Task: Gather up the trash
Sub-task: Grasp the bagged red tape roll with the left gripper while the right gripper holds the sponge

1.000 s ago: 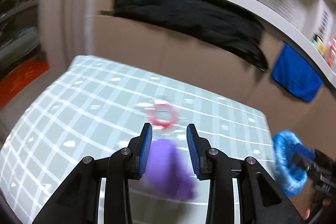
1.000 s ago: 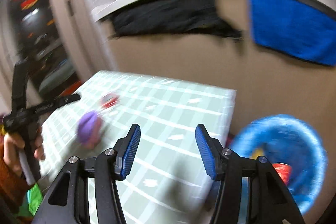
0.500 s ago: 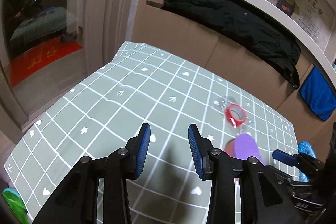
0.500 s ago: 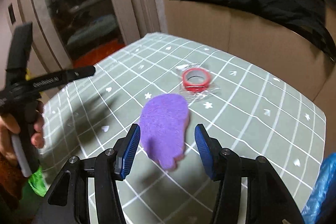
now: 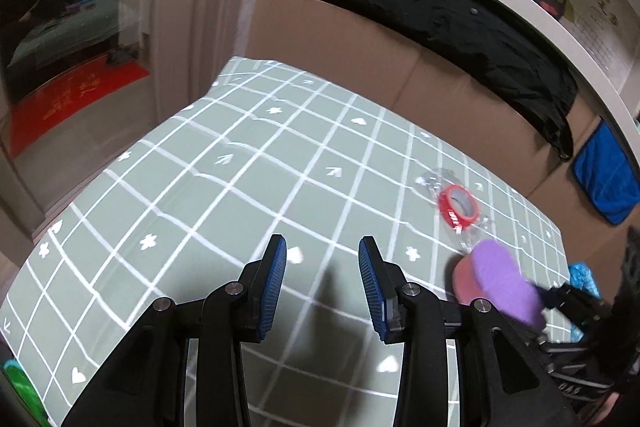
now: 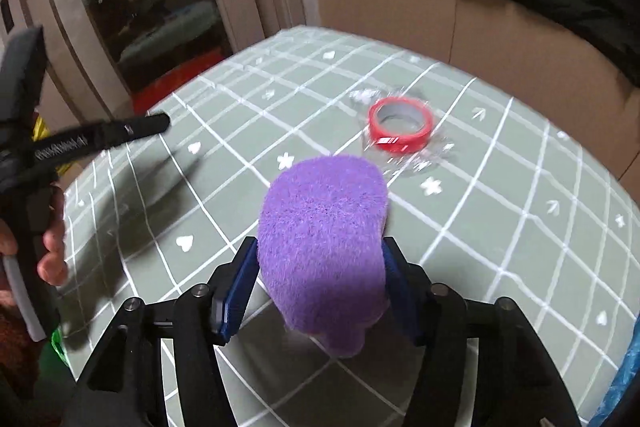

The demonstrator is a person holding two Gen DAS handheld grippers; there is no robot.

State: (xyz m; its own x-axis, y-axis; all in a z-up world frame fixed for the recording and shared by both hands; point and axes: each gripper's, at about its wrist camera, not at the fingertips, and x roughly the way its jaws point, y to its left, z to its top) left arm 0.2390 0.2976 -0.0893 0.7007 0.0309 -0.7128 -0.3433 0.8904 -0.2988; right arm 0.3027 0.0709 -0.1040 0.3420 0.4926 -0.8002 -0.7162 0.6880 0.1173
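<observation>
A purple sponge (image 6: 324,239) sits between my right gripper's (image 6: 320,283) fingers, which are closed against its sides, over the green grid tablecloth. It also shows in the left wrist view (image 5: 504,283), with a pink underside. A red tape roll (image 6: 400,125) in clear wrapping lies on the cloth beyond it, also in the left wrist view (image 5: 458,207). My left gripper (image 5: 322,291) is open and empty above the cloth, left of the sponge; it shows in the right wrist view (image 6: 80,143).
The table (image 5: 200,163) stands against cardboard panels with a black coat (image 5: 460,23) and a blue cloth (image 5: 608,179) hanging over them. A blue bag rim (image 5: 582,277) is at the table's right edge. A glass door is on the left.
My right gripper has moved in over the purple sponge and shut on its sides. My left gripper swung left off the sponge and stays open.
</observation>
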